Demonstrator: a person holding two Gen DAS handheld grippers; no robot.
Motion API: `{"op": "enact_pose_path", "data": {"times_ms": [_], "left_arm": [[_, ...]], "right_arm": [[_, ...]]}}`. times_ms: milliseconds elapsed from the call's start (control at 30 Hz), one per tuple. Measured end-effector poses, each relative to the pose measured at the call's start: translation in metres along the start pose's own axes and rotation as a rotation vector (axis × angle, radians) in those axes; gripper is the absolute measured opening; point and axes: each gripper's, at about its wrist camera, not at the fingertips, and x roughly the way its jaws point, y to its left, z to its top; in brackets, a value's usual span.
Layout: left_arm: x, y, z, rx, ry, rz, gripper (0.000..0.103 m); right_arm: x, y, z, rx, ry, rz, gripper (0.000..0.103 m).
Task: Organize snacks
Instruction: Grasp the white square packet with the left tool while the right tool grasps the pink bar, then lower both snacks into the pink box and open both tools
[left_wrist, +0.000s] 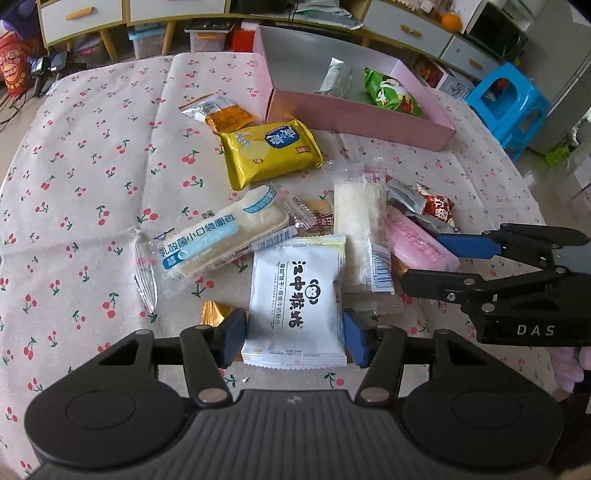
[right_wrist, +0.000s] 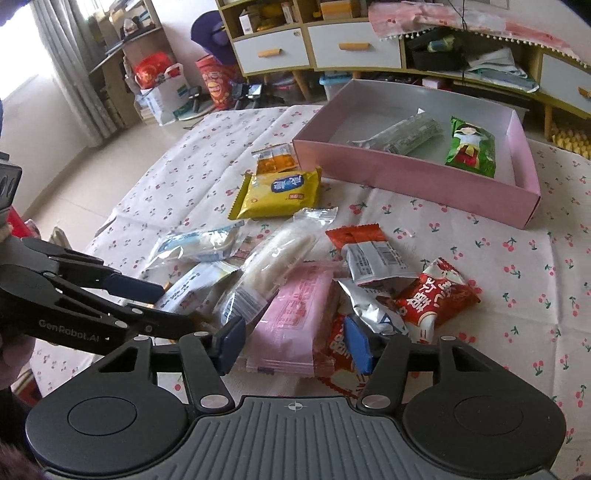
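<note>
My left gripper (left_wrist: 294, 339) is shut on a white snack packet (left_wrist: 295, 295) with black lettering; both blue pads press its side edges as it lies on the cherry-print tablecloth (left_wrist: 92, 166). My right gripper (right_wrist: 295, 345) straddles a pink packet (right_wrist: 291, 321) in the snack pile. Its jaws are open, with a sliver of red wrapper showing between the packet and the right pad. The left wrist view shows the right gripper (left_wrist: 421, 260) from the side over that pink packet (left_wrist: 417, 242). Beyond stands a pink box (left_wrist: 354, 110) holding a green packet (left_wrist: 391, 92) and a silver one (left_wrist: 334, 75).
Loose snacks surround the grippers: a yellow packet (left_wrist: 269, 151), a bread packet (left_wrist: 221, 236), a long white bar (left_wrist: 356, 225), an orange packet (left_wrist: 218, 112), a red packet (right_wrist: 432, 299). A blue stool (left_wrist: 513, 103) and drawer cabinets (right_wrist: 317, 48) stand past the table.
</note>
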Motion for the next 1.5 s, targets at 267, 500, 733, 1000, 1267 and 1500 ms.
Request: {"op": "enact_pose_path", "data": {"times_ms": [267, 500, 733, 1000, 1267, 1500], "left_arm": [[0.002, -0.005, -0.001, 0.024, -0.001, 0.023, 0.053], [-0.002, -0.005, -0.001, 0.024, -0.011, 0.036, 0.048], [-0.011, -0.004, 0.002, 0.007, -0.030, 0.012, 0.048], [-0.022, -0.004, 0.006, -0.010, -0.062, -0.012, 0.047], [-0.034, -0.007, 0.011, -0.027, -0.102, -0.047, 0.047], [-0.036, -0.009, 0.017, -0.049, -0.120, -0.064, 0.047]], "right_arm": [[0.009, 0.002, 0.001, -0.026, -0.018, -0.009, 0.058], [0.007, 0.005, 0.005, -0.034, 0.005, -0.010, 0.041], [-0.003, -0.004, 0.010, 0.055, 0.028, 0.033, 0.040], [-0.016, -0.007, 0.014, 0.118, 0.053, 0.059, 0.040], [-0.036, -0.017, 0.020, 0.186, 0.026, 0.082, 0.040], [-0.056, -0.034, 0.030, 0.251, -0.036, 0.095, 0.040]]}}
